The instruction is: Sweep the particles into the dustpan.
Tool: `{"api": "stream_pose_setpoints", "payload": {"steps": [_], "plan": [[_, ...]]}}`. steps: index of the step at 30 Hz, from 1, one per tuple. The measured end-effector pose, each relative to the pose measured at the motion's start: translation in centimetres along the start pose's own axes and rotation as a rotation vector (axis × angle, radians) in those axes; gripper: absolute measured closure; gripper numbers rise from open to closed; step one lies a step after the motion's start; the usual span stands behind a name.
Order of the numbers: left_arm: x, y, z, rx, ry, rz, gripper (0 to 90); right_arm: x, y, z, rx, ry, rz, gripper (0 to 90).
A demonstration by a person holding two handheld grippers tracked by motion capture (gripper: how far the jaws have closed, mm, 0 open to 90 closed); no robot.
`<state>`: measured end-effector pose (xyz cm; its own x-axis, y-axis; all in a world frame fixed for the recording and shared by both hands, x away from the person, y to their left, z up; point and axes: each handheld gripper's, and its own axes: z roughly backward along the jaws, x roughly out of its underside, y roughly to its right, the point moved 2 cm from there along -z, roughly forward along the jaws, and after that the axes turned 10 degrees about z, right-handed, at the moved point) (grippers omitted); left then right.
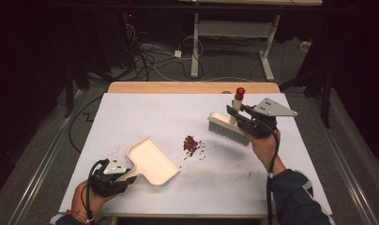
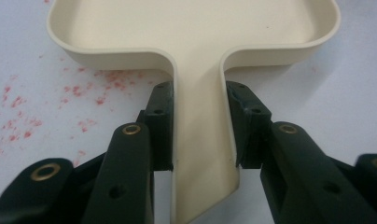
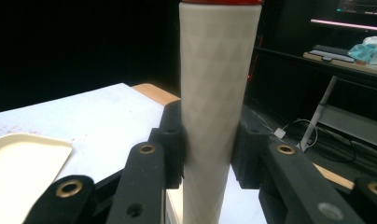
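left gripper clamped dustpan handle, lower centre | right gripper gripped brush handle | high view alone showed crumbs, centre

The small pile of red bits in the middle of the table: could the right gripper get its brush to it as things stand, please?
Probably yes. The right gripper holds the brush by its handle, and bare table lies between its bristles and the red bits; the dustpan sits on the far side.
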<state>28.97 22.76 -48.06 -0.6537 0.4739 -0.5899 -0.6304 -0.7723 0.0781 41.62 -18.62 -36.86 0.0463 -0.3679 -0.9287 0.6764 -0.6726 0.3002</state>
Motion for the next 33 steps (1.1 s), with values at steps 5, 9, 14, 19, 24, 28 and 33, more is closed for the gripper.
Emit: {"api": "stream_pose_setpoints", "payload": {"steps": [5, 9, 14, 19, 24, 28, 33], "plan": [[0.0, 0.3, -0.2, 0.005, -0.008, -0.005, 63.7, 0.2, -0.2, -3.5, 0.03, -0.008, -0.013, 70.0], [0.0, 0.5, -0.1, 0.005, -0.016, -0.026, 63.7, 0.8, -0.6, -5.8, 0.048, -0.027, -0.046, 70.1], [-0.1, 1.0, -0.4, 0.01, -0.029, -0.04, 63.7, 1.4, -1.6, -7.5, 0.045, -0.063, -0.038, 70.0], [-0.2, 1.5, -0.6, 0.003, -0.036, -0.044, 63.7, 1.3, -3.2, -7.6, 0.016, -0.056, -0.025, 70.1], [-0.5, 2.3, -0.8, -0.005, -0.046, -0.047, 63.7, 1.2, -5.1, -7.2, -0.034, -0.049, -0.023, 69.8], [-0.9, 3.0, -1.1, -0.011, -0.054, -0.057, 63.6, 0.7, -7.4, -6.8, -0.077, -0.062, 0.012, 69.4], [-1.4, 3.5, -1.4, 0.0, -0.055, -0.046, 63.6, 0.3, -8.6, -6.2, -0.111, -0.058, -0.005, 69.5]]}}
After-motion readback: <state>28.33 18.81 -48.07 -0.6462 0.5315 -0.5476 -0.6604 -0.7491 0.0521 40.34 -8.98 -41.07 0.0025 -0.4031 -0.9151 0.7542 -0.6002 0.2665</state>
